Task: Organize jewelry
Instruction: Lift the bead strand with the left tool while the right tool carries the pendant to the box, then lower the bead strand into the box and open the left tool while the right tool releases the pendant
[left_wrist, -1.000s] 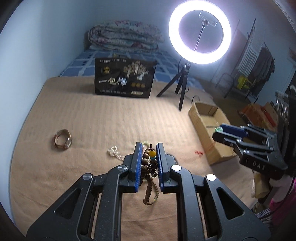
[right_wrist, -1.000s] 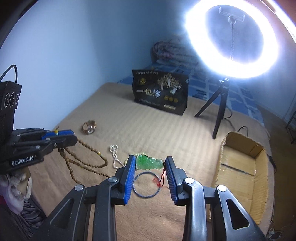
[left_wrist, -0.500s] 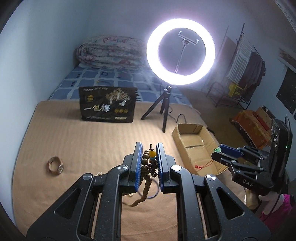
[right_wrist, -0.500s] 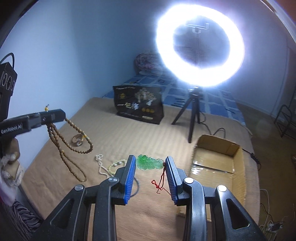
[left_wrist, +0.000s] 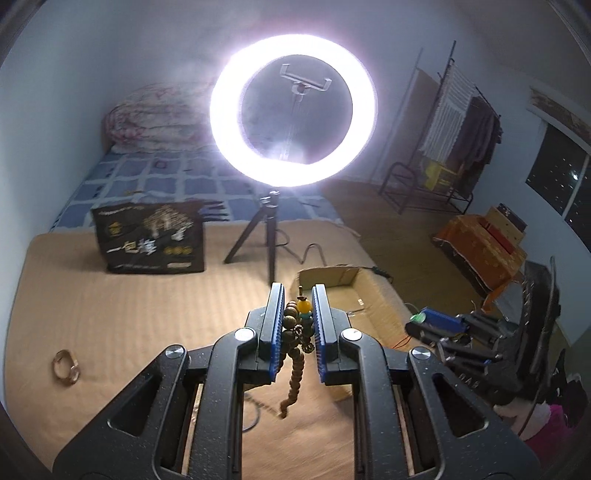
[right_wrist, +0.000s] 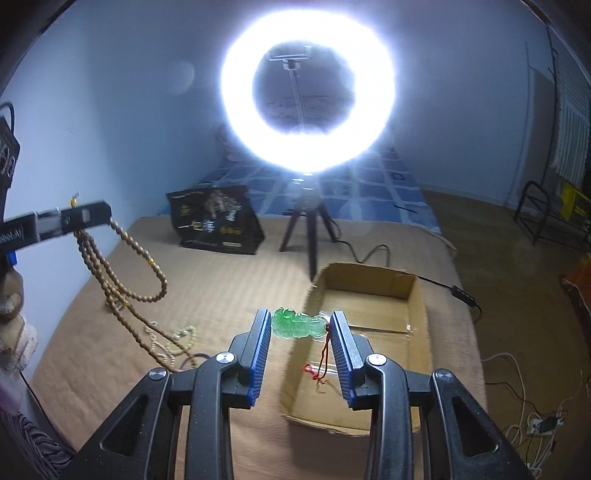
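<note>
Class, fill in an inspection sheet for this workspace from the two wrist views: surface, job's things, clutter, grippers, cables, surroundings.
Surface: tan bedcover, ribbed.
Job's things: wooden bead necklace hanging; green jade pendant with red cord above the cardboard box; pale bead strand and bracelet lying loose.
Clutter: black gift bag.
Grippers: left hand-held gripper shut on the necklace; right hand-held gripper shut on the pendant.
Cables: black lead behind the box.
Surroundings: ring light on a tripod, folded quilt.
</note>
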